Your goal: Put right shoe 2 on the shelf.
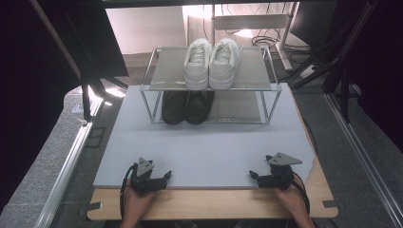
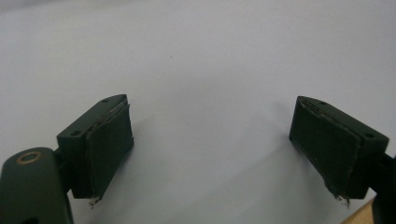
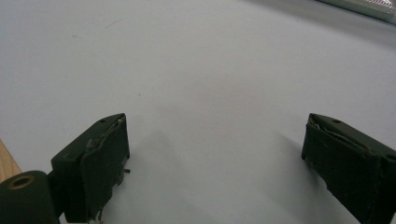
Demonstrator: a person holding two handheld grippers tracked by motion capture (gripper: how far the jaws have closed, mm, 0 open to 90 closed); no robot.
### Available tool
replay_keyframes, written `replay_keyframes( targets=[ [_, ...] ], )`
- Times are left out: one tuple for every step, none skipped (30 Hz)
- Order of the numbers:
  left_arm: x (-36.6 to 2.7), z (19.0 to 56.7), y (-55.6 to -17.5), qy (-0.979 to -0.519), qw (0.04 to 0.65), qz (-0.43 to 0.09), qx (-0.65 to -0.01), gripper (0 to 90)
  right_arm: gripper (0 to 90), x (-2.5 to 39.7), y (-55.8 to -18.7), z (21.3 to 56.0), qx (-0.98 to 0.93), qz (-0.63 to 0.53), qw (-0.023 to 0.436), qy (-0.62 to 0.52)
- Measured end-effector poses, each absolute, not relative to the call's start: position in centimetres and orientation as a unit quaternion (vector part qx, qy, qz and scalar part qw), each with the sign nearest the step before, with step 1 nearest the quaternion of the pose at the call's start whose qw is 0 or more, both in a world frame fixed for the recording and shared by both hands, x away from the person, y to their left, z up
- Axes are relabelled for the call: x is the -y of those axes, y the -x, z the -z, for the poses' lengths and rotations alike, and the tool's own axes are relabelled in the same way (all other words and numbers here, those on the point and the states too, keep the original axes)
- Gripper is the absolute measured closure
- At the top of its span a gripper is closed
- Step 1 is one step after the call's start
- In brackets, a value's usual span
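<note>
While both of my hands rest at the near edge of the table (image 1: 209,204), my left claw (image 1: 167,175) lies low on the grey mat (image 1: 204,147) at its near left corner, pointing inward toward the middle, with the grey three-cornered plate riding on top of it. Seen along that claw from its own camera, my left claw (image 2: 210,149) is released: the two black jaws stand wide apart with bare mat between them and nothing in their grasp, and a sliver of the wooden tabletop shows at the lower right corner. Farther back, across the middle of the mat and well apart from both claws, stands a two-shelf metal rack (image 1: 157,78). A pair of black shoes (image 1: 187,107) sits side by side on its lower shelf, toward the left half, toes facing me. A pair of white sneakers (image 1: 211,64) sits on the upper shelf, the two touching along their inner sides, laces up, placed just above and slightly right of the black pair. Over at the near right corner of the mat lies my right claw (image 1: 252,175), also low on the mat and pointing inward toward the left one. From its own camera my right claw (image 3: 215,163) is likewise released, jaws spread wide over bare mat, holding nothing, with a bit of wood at the lower left edge.
</note>
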State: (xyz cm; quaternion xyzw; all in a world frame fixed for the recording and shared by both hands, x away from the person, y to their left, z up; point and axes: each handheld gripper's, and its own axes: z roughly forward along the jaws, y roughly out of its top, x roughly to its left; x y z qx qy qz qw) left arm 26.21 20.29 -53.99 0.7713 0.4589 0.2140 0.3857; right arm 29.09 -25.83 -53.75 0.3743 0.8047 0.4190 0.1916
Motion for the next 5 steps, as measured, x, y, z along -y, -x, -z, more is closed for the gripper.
replay_keyframes(
  targets=[
    [-20.29,53.99,-26.22,-0.771,0.386,-0.214,-0.459,12.8,8.0,25.85,-29.09,53.75,-0.804,-0.42,0.191,-0.375],
    [-20.28,53.99,-26.22,-0.771,0.386,-0.214,-0.459,12.8,8.1,25.86,-29.08,53.75,-0.804,-0.419,0.191,-0.375],
    [-20.3,53.99,-26.23,-0.771,0.386,-0.213,-0.459,12.8,8.5,25.87,-29.08,53.75,-0.804,-0.419,0.191,-0.375],
    [-20.3,53.99,-26.23,-0.771,0.386,-0.213,-0.459,12.8,8.5,25.87,-29.08,53.75,-0.804,-0.419,0.191,-0.375],
    [-20.28,53.99,-26.22,-0.771,0.386,-0.214,-0.459,12.8,8.6,25.88,-29.09,53.74,-0.804,-0.42,0.191,-0.376]
  ],
)
